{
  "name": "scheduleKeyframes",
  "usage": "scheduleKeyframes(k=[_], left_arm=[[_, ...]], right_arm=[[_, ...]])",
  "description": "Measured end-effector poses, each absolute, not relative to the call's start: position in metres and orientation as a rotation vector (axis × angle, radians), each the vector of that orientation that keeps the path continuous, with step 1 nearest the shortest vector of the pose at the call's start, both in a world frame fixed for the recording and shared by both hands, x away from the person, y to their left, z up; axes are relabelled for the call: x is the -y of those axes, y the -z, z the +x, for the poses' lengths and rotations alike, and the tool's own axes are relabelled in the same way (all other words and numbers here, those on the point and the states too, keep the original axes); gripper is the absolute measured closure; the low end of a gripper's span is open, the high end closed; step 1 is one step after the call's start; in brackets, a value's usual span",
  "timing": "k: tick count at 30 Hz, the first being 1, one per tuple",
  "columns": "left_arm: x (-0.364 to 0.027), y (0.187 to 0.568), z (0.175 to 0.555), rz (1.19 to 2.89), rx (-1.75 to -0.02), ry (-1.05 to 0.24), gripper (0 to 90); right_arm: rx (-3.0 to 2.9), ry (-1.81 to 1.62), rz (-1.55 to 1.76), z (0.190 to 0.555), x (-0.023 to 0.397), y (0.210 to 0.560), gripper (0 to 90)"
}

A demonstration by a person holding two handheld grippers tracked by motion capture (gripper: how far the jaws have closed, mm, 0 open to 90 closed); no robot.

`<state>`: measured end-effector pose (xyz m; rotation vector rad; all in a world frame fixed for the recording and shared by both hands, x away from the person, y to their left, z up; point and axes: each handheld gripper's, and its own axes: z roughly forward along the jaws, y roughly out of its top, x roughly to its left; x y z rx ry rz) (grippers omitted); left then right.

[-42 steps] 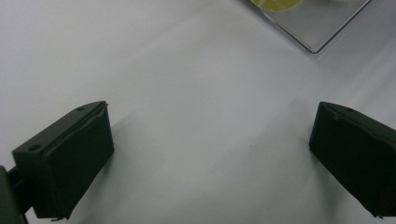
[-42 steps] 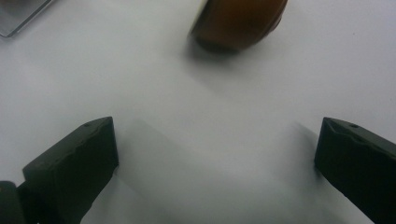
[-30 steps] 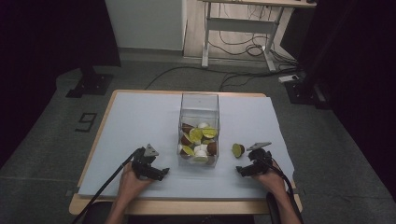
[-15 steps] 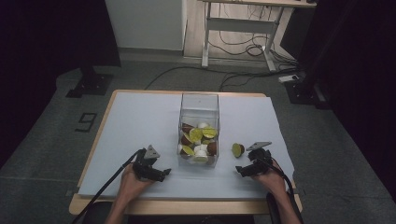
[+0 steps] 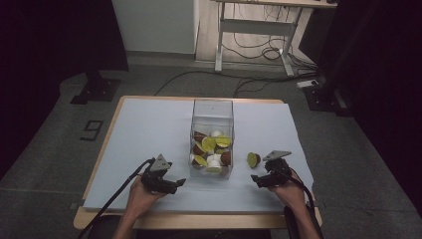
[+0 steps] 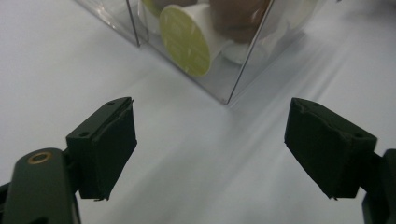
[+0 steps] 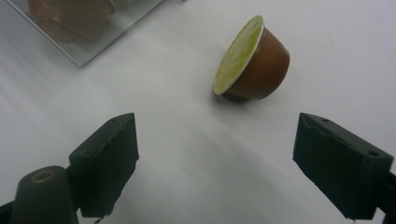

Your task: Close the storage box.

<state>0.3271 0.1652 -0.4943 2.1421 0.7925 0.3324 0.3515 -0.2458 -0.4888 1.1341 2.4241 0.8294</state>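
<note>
A clear, square-sided plastic box (image 5: 212, 130) stands upright near the middle of the high view, on the pale blue sheet (image 5: 149, 129) that covers the wooden desk (image 5: 107, 144). It holds a heap of small coffee capsules, some brown and some white, several with yellow-green foil lids. One more brown capsule with a yellow-green lid (image 5: 253, 160) lies on its side on the sheet just to the right of the box, apart from its wall.

The left tool (image 5: 173, 184) sits in the lower left of the high view, held in the person's left hand (image 5: 139, 196), its tips pointing right toward the near corner of the box. In the left gripper view its jaws stand spread with bare sheet between them; they have just been closing a little. A white capsule with a green lid (image 6: 189, 37) shows through the box corner at the top of that frame.

The right tool (image 5: 260, 181) sits in the lower right of the high view, in the person's right hand (image 5: 291, 194), just below the loose capsule. In the right gripper view its jaws are also spread and have just been closing, with nothing between them; the loose capsule (image 7: 251, 60) lies beyond the tips, upper right of centre, untouched.
</note>
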Motion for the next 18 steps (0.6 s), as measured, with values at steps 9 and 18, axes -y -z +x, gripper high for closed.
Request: scheduleKeyframes(k=[9, 18], left_arm=[[-0.155, 0.485, 0.324, 2.155, -0.736, -0.314, 20.3], [-0.148, 0.478, 0.321, 2.139, -0.694, -0.283, 23.6]], right_arm=[[-2.375, -0.900, 1.097, 0.345, 0.240, 0.478, 19.4], [-2.382, -0.986, 1.109, 0.343, 0.234, 0.473, 22.9]])
